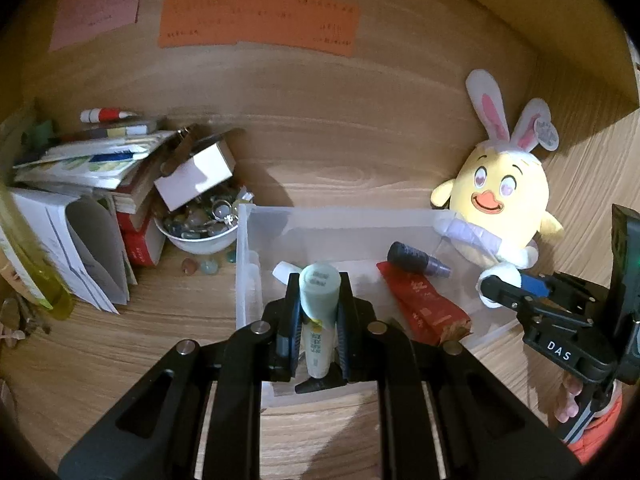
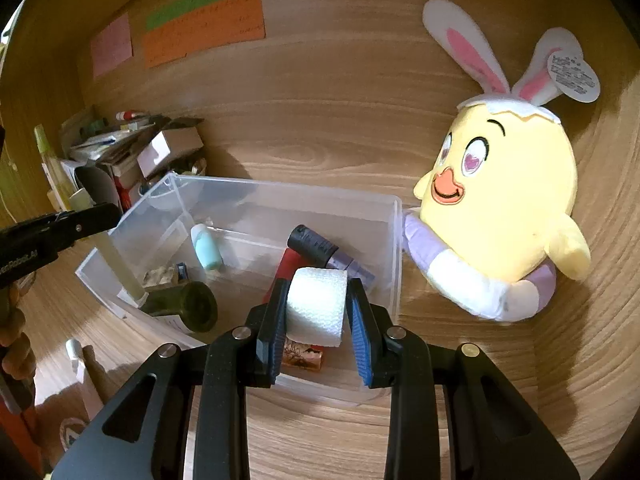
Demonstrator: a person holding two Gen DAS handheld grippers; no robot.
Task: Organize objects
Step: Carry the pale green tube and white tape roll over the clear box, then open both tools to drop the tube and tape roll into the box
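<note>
My left gripper [image 1: 318,280] is shut on a white tube with a pale green cap [image 1: 316,340], held above the near side of a clear plastic bin [image 1: 340,212]. In the bin lie a red packet [image 1: 420,304] and a dark purple tube [image 1: 416,258]. My right gripper [image 2: 319,284] is shut on a white roll [image 2: 316,308] over the near rim of the bin [image 2: 280,188], which also holds a light blue bottle [image 2: 206,250]. The right gripper [image 1: 508,292] shows at the bin's right side, and the left gripper [image 2: 92,220] at its left.
A yellow chick plush with bunny ears [image 2: 504,184] leans on the back wall right of the bin. At the left stand a stack of books and papers [image 1: 92,184], a white box [image 1: 196,176] and a bowl of stones [image 1: 200,232]. A yellow-green bottle [image 1: 44,276] stands at the far left.
</note>
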